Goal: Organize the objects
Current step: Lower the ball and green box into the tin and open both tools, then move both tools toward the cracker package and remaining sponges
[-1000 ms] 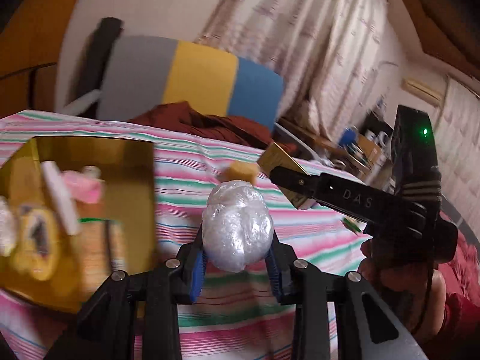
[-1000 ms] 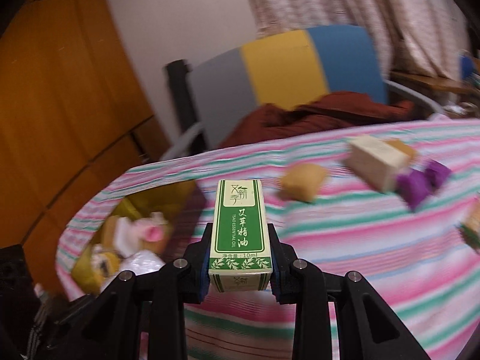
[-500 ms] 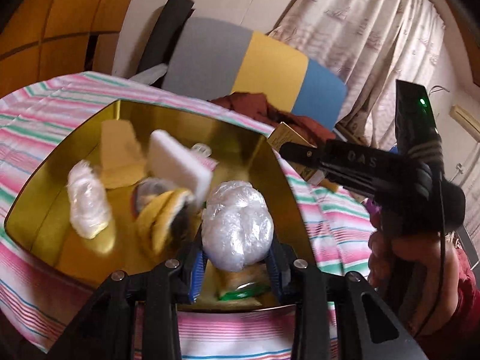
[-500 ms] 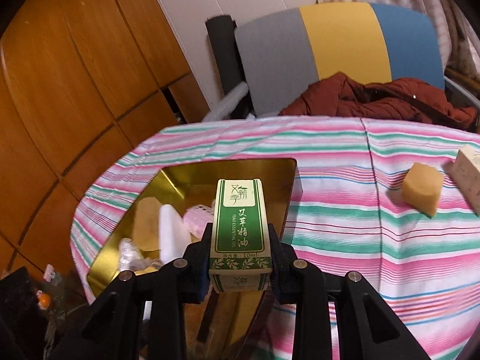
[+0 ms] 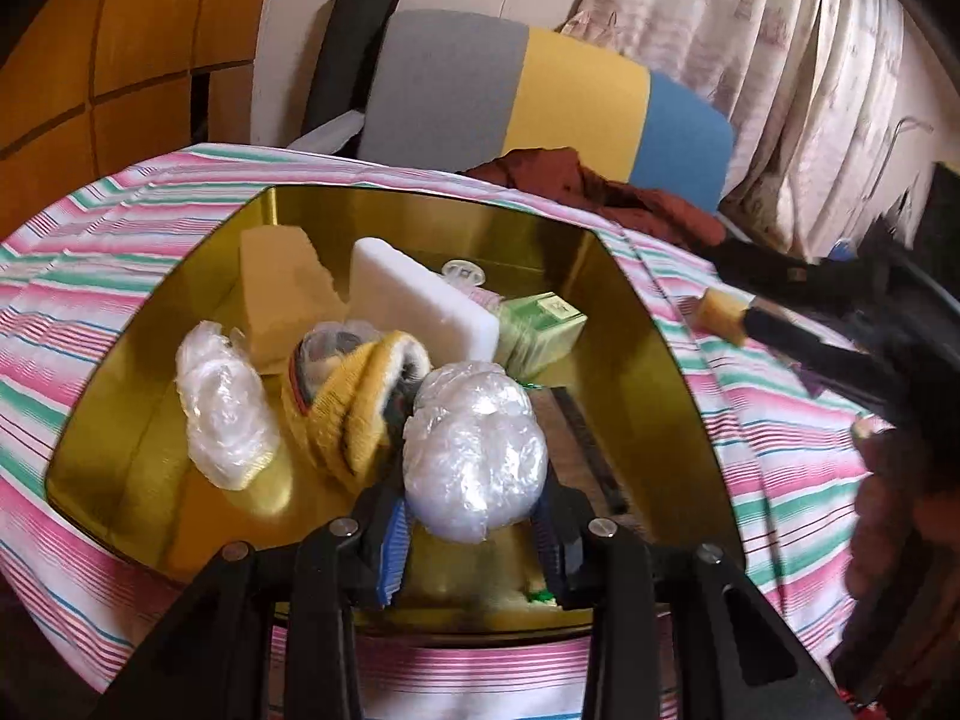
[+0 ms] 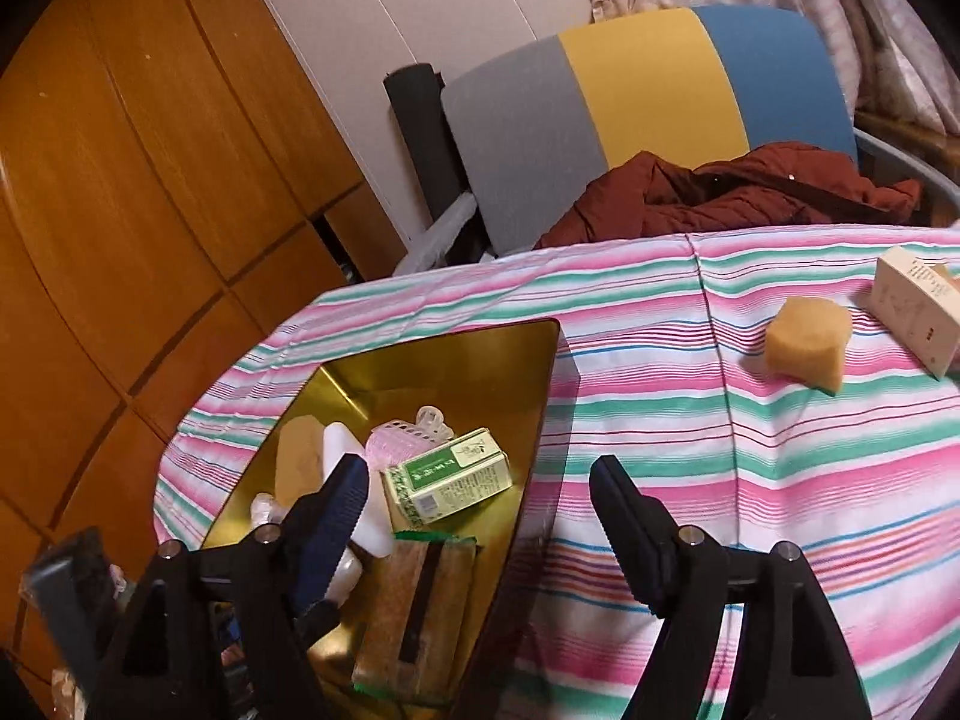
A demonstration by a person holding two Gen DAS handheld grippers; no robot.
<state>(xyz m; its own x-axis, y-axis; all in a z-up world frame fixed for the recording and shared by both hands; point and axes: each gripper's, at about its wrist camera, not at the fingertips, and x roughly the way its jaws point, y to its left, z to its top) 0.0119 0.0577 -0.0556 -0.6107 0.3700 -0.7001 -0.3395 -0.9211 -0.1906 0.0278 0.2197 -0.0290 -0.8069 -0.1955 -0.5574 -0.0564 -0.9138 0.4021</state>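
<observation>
A gold tin [image 5: 660, 324] sits on the striped tablecloth with several items inside. My left gripper [image 5: 471, 516] hangs over its near side with a plastic-wrapped ball [image 5: 474, 456] between the pads. The jaws are opening, and the pads still touch the ball. My right gripper [image 6: 480, 468] is over the tin's [image 6: 540, 396] right rim with its jaws opening wide and nothing between them. The green oil box [image 6: 450, 474] lies on its side inside the tin. In the left wrist view the green box [image 5: 540, 330] rests beside a white block [image 5: 420, 300].
The tin also holds a yellow sponge [image 5: 282, 288], a second plastic bundle [image 5: 225, 414], a yellow knit piece [image 5: 354, 414] and a scrub pad [image 6: 420, 600]. On the cloth lie a tan sponge [image 6: 807, 348] and a cream box [image 6: 912, 312]. A chair [image 6: 630, 78] with a red jacket [image 6: 750, 192] stands behind.
Both grippers moved over the tin. The right gripper opened and the green box dropped out of it into the tin. The left gripper's pads have eased apart slightly around the ball.
</observation>
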